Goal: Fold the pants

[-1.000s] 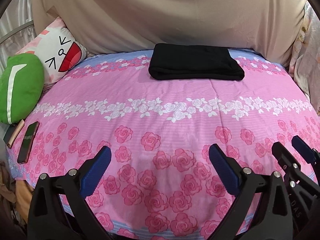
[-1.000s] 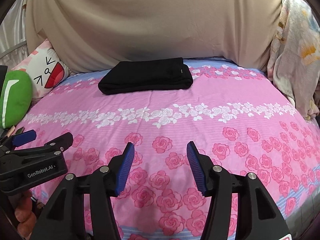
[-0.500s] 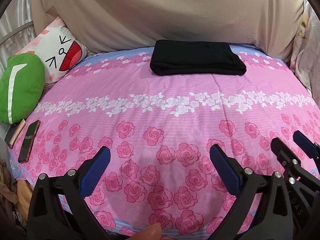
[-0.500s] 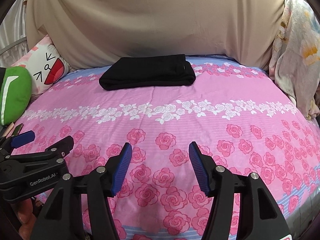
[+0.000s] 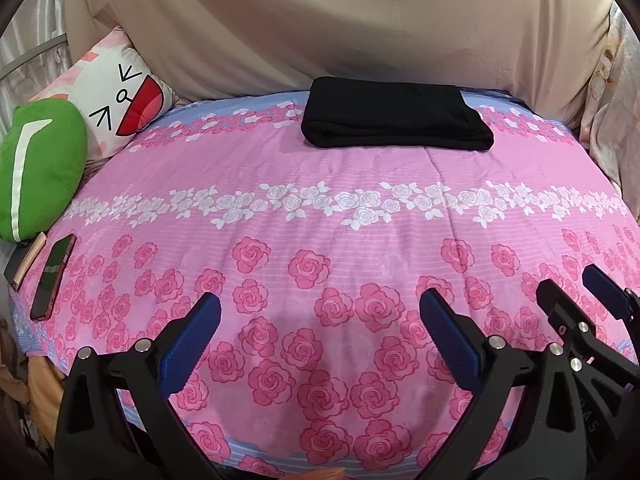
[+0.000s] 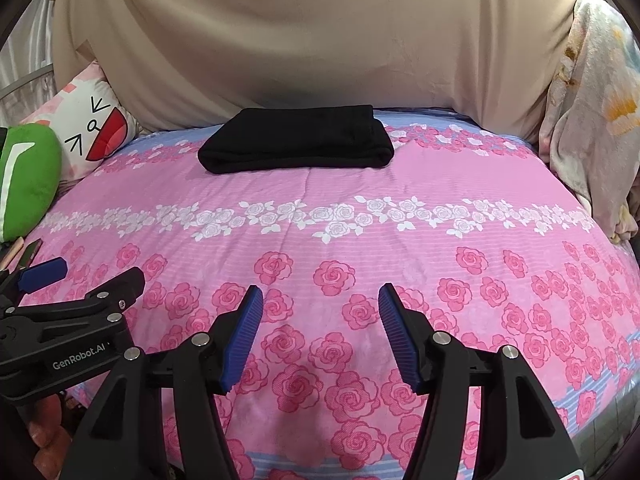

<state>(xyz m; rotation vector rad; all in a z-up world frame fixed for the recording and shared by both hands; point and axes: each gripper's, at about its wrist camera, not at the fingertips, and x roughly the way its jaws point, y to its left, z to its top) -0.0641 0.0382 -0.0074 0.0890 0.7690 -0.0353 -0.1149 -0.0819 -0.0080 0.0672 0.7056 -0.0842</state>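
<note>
folded black pants (image 5: 396, 118) lie at the bed's (image 5: 320, 208) upper centre; left gripper (image 5: 320, 320) and right gripper (image 6: 320, 312) hover wide apart, empty.

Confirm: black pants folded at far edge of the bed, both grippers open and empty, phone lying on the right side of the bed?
Wrong side. The phone lies at the bed's left edge, per the left wrist view. Pants folded at the far edge; left gripper and right gripper open, empty.

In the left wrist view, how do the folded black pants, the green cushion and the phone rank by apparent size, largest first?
1. folded black pants
2. green cushion, partly cut off by the frame edge, so its rank against the pants is unsure
3. phone, clearly smallest
</note>
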